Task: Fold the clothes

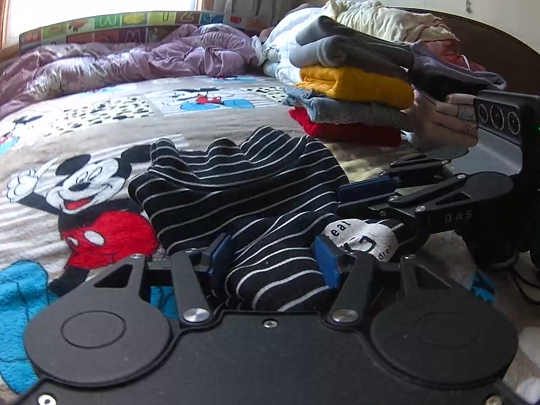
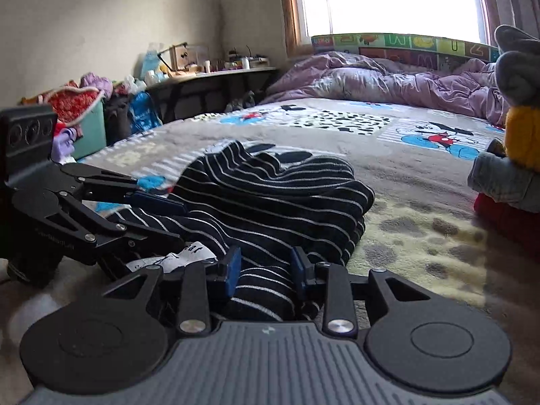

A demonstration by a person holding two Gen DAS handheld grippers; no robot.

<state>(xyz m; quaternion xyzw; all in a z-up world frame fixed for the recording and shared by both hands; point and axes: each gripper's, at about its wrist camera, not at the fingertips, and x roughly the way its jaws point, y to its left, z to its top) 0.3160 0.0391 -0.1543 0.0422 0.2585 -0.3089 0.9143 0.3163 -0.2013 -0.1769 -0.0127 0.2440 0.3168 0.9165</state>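
While bunched between the blue pads (image 1: 325, 258) of the left gripper (image 1: 273, 260), clamped on a near fold of the striped garment (image 1: 236, 189); likewise pinched by the right gripper (image 2: 263, 266), closed on the same near edge just beside it. Crumpled in a loose heap straight ahead of both, lying on the cartoon-print blanket (image 1: 84, 135), with a white printed patch (image 1: 364, 236) showing between the two grippers. Bare blanket all round the heap's far and outer edges, wide open ahead. Off to the right of the left gripper, near the heap but apart, a stack of folded clothes (image 1: 354, 84). Farthest out, a rumpled purple quilt (image 2: 388, 77) along the bed's far edge under the window (image 2: 388, 0).
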